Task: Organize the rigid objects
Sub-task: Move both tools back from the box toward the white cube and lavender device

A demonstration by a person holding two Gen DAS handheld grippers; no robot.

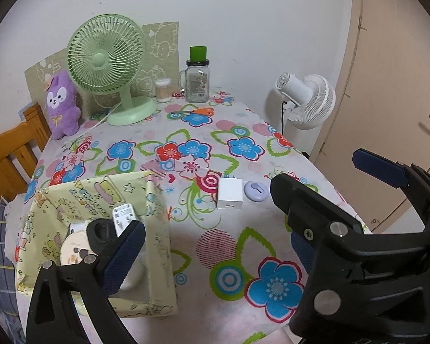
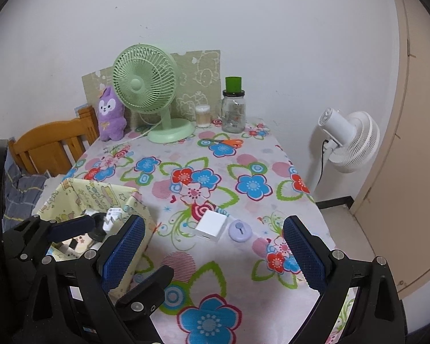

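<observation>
A white square charger (image 1: 229,193) (image 2: 211,226) and a small lilac round case (image 1: 256,189) (image 2: 240,230) lie side by side on the floral tablecloth. A yellow patterned fabric box (image 1: 154,229) (image 2: 100,193) stands at the front left and holds a white plug (image 1: 124,216), a round disc (image 1: 75,248) and other small items. My left gripper (image 1: 212,246) is open and empty, its left finger over the box. My right gripper (image 2: 213,253) is open and empty, low over the cloth in front of the charger and case.
At the back stand a green desk fan (image 1: 109,66), a purple plush (image 1: 62,106), a cotton-swab jar (image 1: 162,90) and a glass mug jar with green lid (image 1: 197,78). Orange scissors (image 1: 197,111) lie near them. A white floor fan (image 1: 309,100), door and wooden chair (image 1: 11,149) flank the table.
</observation>
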